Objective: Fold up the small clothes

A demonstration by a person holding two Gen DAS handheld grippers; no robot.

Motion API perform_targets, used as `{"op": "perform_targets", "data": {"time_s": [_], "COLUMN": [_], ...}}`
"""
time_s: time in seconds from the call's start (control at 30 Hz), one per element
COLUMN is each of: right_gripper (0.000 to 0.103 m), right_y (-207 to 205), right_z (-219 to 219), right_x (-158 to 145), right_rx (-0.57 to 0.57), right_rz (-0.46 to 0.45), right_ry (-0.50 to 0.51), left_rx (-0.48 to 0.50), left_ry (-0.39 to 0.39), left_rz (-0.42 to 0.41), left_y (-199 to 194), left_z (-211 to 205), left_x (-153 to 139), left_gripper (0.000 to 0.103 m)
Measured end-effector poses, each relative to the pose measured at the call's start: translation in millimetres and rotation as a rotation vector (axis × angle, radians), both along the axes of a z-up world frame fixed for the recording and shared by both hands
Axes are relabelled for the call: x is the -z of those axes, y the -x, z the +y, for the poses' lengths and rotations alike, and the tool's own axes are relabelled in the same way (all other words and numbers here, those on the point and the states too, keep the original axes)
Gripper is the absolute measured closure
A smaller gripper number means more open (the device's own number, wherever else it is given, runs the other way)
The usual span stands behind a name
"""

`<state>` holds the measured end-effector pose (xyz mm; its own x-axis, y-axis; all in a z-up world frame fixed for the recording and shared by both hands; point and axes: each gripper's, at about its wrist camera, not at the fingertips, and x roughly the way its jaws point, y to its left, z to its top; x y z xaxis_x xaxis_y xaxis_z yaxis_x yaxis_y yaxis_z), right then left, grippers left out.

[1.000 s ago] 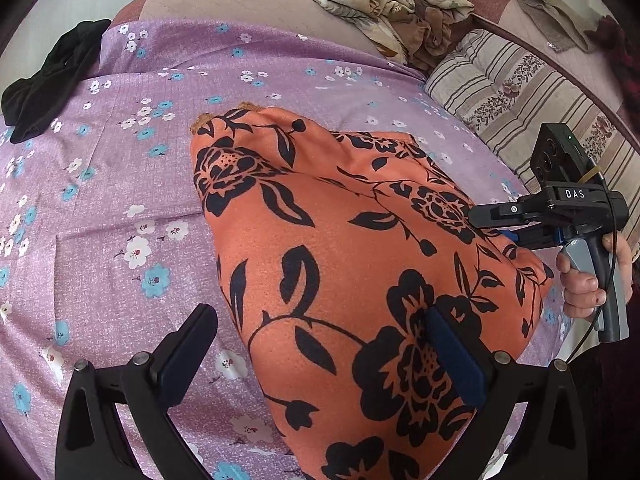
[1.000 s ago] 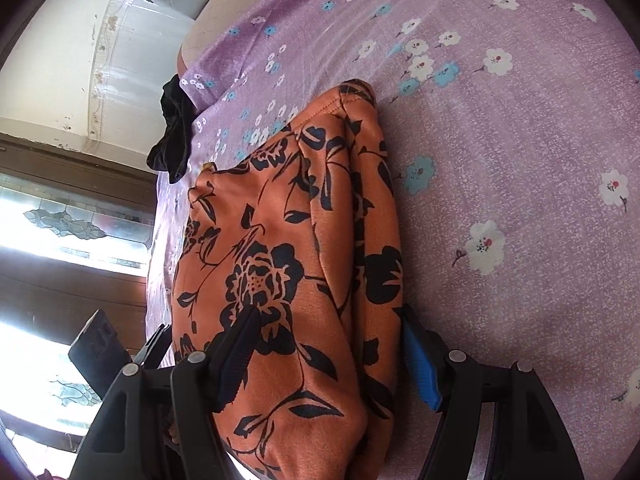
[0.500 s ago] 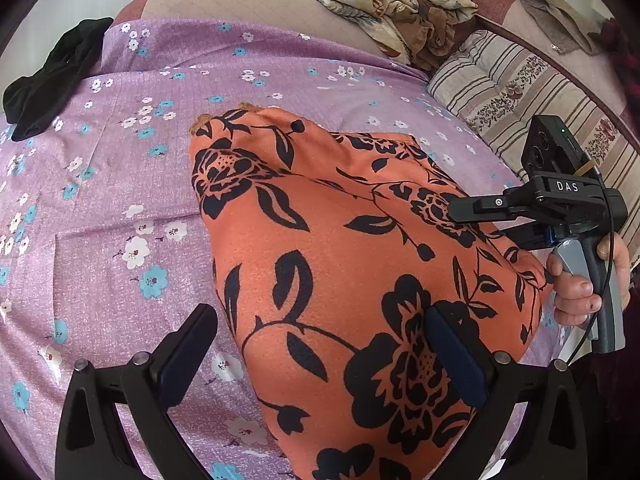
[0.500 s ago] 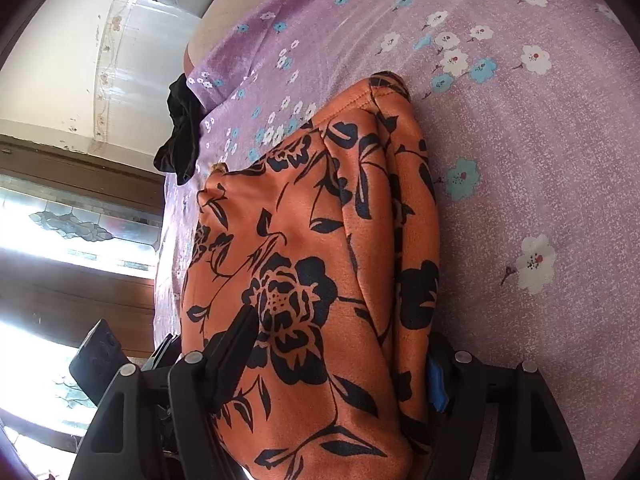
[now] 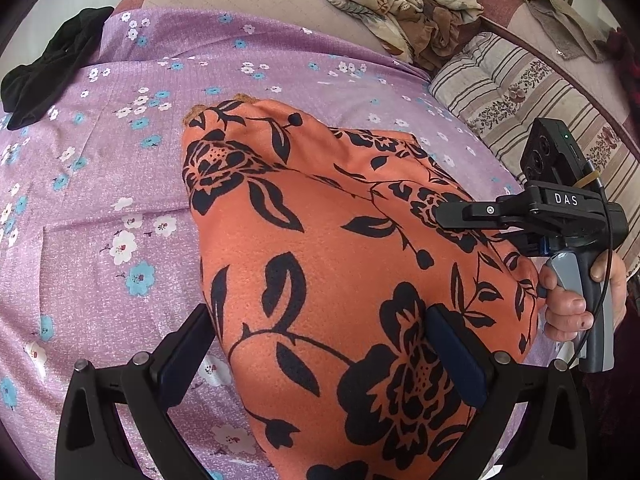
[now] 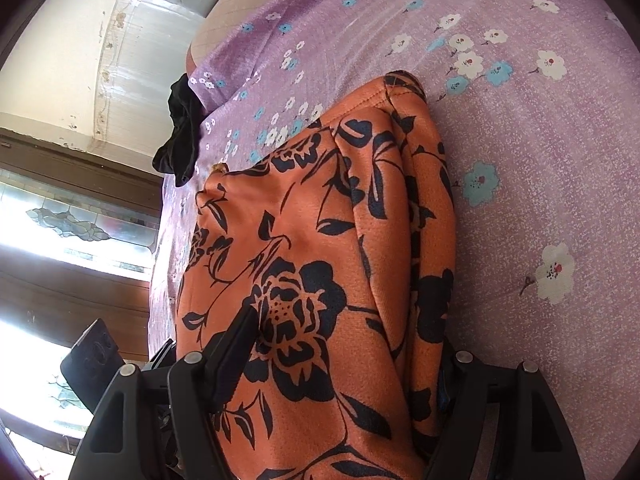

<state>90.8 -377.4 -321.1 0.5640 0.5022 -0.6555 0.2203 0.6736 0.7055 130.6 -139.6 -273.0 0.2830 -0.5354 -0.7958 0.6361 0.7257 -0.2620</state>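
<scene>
Both the left gripper [image 5: 320,344] and right gripper [image 6: 344,344] hold wide-open jaws straddling the folded orange black-flowered garment [image 5: 332,248] on the purple floral bedsheet [image 5: 120,184], gripping nothing.

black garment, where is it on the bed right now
In the left wrist view the black garment lies bunched at the far left edge of the purple floral sheet, well apart from the orange floral garment.
</scene>
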Motion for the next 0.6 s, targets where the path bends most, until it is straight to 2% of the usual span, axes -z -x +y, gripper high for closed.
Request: {"op": "perform_targets", "data": {"time_s": [0.3,0.6], "right_gripper": [0.029,0.042], "right_y": [0.5,-0.8], "right_z": [6.1,25.8], "right_x": [-2.6,-19.4], "right_rx": [-0.003,-0.041], "right_rz": [-0.010,-0.030], "right_ry": [0.041,0.206], "left_rx": [0.006,0.015], "left_ry": [0.006,0.024], "left_rz": [0.010,-0.031], "left_y": [-0.8,3.5], "left_z": [-1.4,1.7], "left_x": [2.6,-2.4], "left_gripper": [0.001,0.018]}}
